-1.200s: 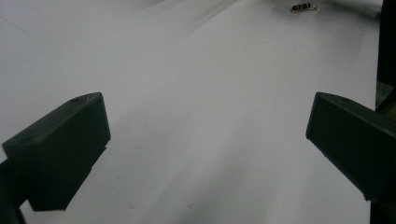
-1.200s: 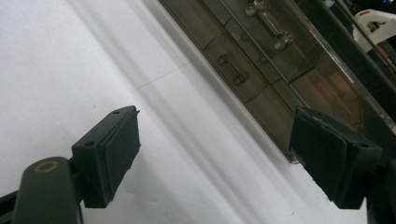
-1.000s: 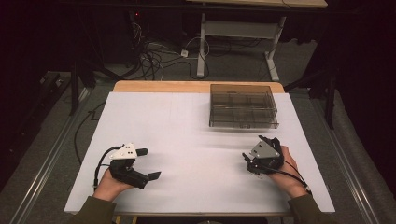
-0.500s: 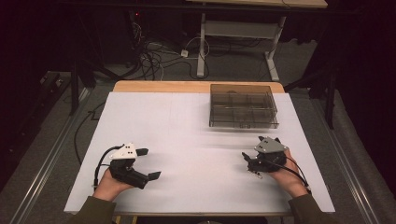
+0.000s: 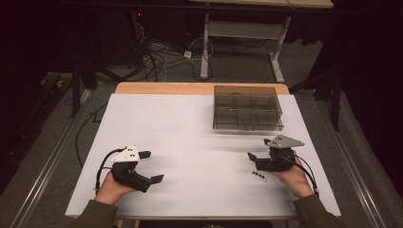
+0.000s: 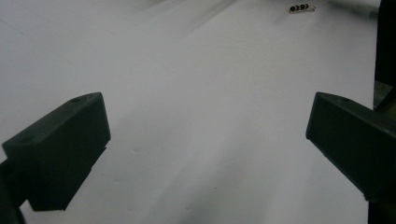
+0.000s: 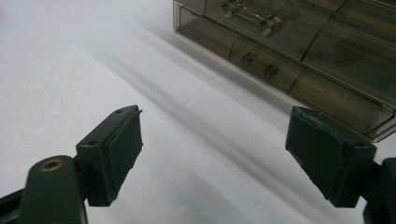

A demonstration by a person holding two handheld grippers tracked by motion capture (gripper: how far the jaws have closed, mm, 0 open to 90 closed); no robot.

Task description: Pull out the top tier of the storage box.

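My left gripper (image 5: 151, 166) rests near the table's front left, held in a hand, jaws wide apart and pointing right. In the left gripper view the left gripper (image 6: 205, 154) has only bare white table between its jaws. At the front right my right gripper (image 5: 259, 148) stands open too, aimed left and away from me. In the right gripper view the right gripper (image 7: 215, 158) holds nothing. A small dark strip-like piece (image 5: 259, 176) lies on the table just under the right hand, and the same piece (image 6: 302, 8) is seen far off in the left gripper view.
A clear smoky compartment box (image 5: 247, 108) with its lid shut stands at the back right of the white table (image 5: 190, 128); the box (image 7: 289, 42) lies just ahead of the right jaws. Cables and a desk frame (image 5: 247, 33) are on the floor behind.
The right hand has shifted slightly toward me and its grey top plate now lies flatter. The left hand has kept still.
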